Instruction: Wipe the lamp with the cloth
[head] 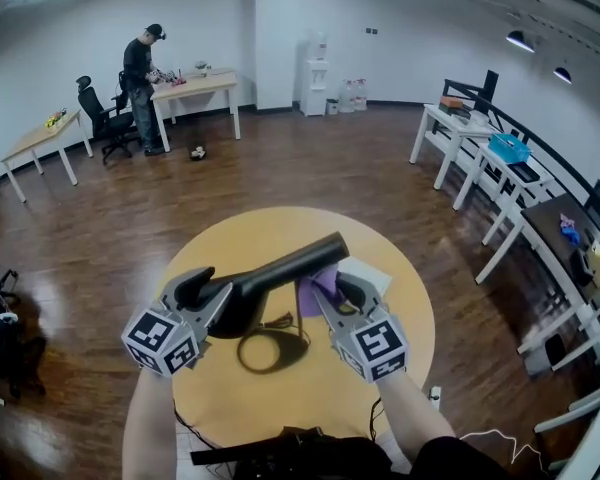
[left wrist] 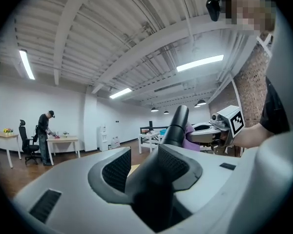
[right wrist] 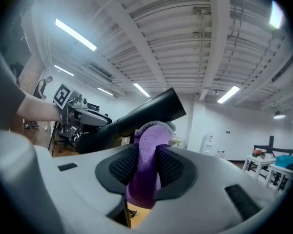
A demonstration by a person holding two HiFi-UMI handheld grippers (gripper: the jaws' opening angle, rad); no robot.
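Observation:
A black lamp (head: 285,266) hangs slanted over the round yellow table (head: 405,313), its tube head pointing up and to the right. My left gripper (head: 212,293) is shut on the lamp's thick lower end; in the left gripper view the dark body (left wrist: 156,179) fills the gap between the pads. My right gripper (head: 332,293) is shut on a purple cloth (head: 318,288). In the right gripper view the cloth (right wrist: 149,155) stands up between the pads and touches the underside of the lamp tube (right wrist: 146,113). The lamp's black cable (head: 270,348) loops on the tabletop.
A white sheet (head: 375,271) lies on the table under the right gripper. A person (head: 140,83) stands at a desk far back left, beside an office chair (head: 100,118). White desks (head: 470,153) line the right wall. A water dispenser (head: 315,78) stands at the back.

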